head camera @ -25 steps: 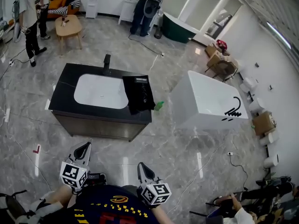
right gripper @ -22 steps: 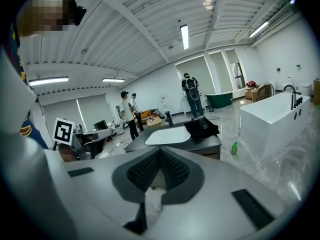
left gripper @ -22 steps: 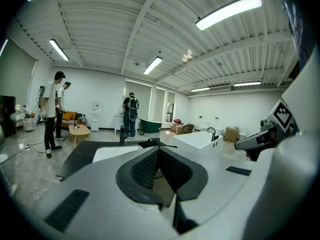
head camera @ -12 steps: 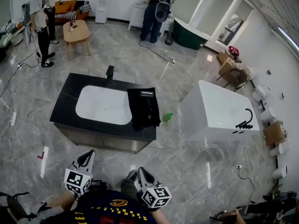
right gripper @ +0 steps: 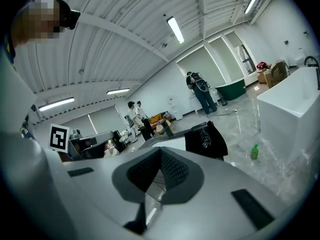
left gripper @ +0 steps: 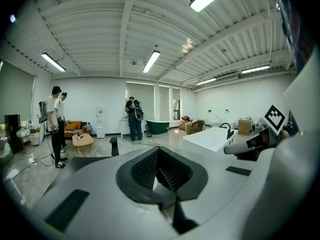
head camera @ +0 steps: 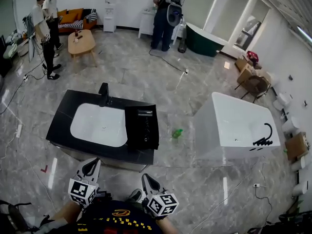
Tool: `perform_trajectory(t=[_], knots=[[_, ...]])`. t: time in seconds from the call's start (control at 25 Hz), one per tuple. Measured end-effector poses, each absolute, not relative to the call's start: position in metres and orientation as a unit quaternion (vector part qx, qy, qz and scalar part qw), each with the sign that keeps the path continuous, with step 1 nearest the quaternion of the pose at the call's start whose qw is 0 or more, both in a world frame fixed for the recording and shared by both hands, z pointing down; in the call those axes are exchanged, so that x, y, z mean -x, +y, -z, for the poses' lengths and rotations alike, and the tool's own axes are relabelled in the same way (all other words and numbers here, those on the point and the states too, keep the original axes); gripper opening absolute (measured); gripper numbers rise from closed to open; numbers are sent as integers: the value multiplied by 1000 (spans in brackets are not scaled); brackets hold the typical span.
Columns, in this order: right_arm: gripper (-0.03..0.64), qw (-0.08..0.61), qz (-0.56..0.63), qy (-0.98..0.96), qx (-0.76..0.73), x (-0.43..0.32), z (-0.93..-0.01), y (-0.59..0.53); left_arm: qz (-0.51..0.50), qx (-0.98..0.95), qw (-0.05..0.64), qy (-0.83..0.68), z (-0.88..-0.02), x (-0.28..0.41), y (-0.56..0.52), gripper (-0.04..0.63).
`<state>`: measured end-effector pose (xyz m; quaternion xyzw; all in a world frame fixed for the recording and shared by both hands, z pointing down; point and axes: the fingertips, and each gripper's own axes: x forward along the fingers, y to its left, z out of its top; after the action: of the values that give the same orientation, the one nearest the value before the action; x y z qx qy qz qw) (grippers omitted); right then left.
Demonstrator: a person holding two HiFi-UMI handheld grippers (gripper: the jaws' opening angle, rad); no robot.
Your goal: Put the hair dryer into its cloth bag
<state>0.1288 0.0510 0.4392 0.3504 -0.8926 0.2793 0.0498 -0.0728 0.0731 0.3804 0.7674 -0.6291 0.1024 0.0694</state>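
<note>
A person stands facing a black rectangular vanity counter (head camera: 61,126) with a white oval basin (head camera: 97,125); the grey left gripper (head camera: 89,165) and grey right gripper (head camera: 147,179) are held low against the body, jaws pressed together on nothing, presumably because nothing is within reach yet; the flat black cloth bag (head camera: 141,126) lies at the counter's right end beside the basin, apparently laid out for packing; the hair dryer seems to rest on it, dark on dark, its outline unclear; the task looks unstarted.
</note>
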Motion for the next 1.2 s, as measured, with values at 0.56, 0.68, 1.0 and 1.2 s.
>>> perform_trajectory(t=[0.56, 0.68, 1.0, 1.2], knots=[[-8, 27, -275, -893, -356, -173, -440, -38, -133, -759, 58, -634, -375, 42, 5, 3], [-8, 33, -256, -895, -364, -171, -436, -46, -128, -773, 62, -619, -379, 43, -14, 3], [-8, 62, -192, -888, -412, -155, -433, -107, -118, -813, 34, -570, -381, 59, -86, 3], [-8, 118, -229, -852, -456, -133, -466, -140, -149, -847, 71, -506, -425, 75, -105, 5]])
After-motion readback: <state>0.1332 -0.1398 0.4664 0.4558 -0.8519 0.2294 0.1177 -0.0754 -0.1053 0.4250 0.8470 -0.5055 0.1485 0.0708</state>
